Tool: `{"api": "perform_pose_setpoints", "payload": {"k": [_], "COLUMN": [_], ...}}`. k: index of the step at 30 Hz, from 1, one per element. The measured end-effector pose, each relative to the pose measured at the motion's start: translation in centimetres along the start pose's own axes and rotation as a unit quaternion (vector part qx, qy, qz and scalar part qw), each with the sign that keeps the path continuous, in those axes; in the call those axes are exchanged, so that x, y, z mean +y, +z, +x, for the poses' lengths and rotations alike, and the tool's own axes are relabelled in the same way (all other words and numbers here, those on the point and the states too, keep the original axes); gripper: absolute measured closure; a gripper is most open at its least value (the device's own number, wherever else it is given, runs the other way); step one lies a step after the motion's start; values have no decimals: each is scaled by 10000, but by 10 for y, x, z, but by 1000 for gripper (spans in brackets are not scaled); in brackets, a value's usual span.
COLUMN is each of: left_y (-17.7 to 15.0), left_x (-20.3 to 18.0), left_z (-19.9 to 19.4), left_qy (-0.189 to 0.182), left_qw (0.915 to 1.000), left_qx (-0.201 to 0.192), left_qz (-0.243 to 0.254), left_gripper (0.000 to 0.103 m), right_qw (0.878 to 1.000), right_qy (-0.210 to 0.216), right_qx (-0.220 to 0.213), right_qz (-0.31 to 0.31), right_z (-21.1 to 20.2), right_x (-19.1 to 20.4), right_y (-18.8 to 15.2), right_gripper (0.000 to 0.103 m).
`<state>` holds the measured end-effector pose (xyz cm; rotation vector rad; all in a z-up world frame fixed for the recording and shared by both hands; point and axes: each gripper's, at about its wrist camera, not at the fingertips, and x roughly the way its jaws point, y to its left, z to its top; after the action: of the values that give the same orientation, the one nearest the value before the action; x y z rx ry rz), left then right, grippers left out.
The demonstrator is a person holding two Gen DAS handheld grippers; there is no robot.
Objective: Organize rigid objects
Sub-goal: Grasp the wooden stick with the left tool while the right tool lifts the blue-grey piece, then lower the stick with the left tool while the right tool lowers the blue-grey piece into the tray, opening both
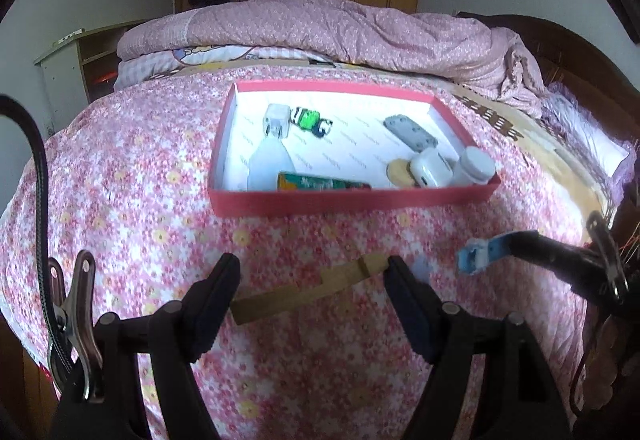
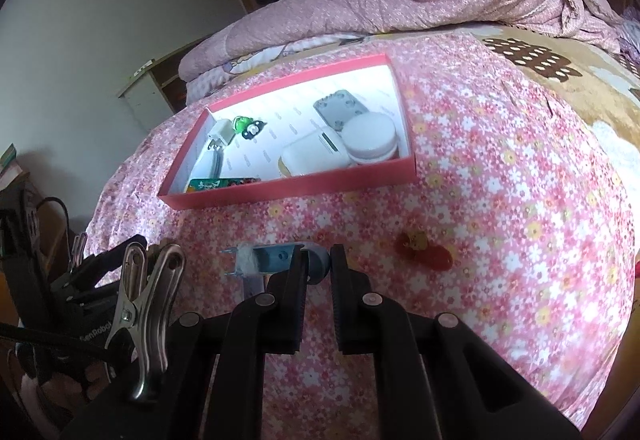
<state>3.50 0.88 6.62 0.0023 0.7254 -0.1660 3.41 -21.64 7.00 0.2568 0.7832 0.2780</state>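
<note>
Right gripper (image 2: 318, 264) clamped on small blue plastic razor (image 2: 276, 258), head pointing nine o'clock, left gripper (image 1: 312, 276) wide over flat tan wooden stick (image 1: 308, 294), red shallow cardboard tray (image 1: 352, 196) at twelve o'clock

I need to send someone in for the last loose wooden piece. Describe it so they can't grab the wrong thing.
On the pink floral bedspread, look on the near side of the red tray. The flat tan wooden stick lies there at a slant between the open fingers of the left gripper. It is the only plain wood item outside the tray; the blue piece nearby is held by the right gripper.
</note>
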Motion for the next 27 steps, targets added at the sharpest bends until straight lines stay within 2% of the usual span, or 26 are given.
{"api": "perform_pose_setpoints", "payload": {"k": [4,9,18,27], "left_y": [16,38,67,81], "left_x": [0,1,-6,-10], "left_z": [2,7,18,40], "left_qy": [-106,-445,-372,-391], "left_qw": [9999,9989,9992,9992], "left_qx": [-53,40,-94,47], "left_qz": [11,-133,76,111], "left_gripper": [25,25,25,25], "right_qw": [9999,9996,9992,9986], "right_qy": [17,31,-20,-148], "right_qx": [-112,-238,-388,-514], "right_qz": [-94,-120,-66,-6], "right_z": [-3,-5,1,15], "right_x": [5,8,5,-3], "right_y": [11,26,54,85], "right_gripper": [91,91,91,91]}}
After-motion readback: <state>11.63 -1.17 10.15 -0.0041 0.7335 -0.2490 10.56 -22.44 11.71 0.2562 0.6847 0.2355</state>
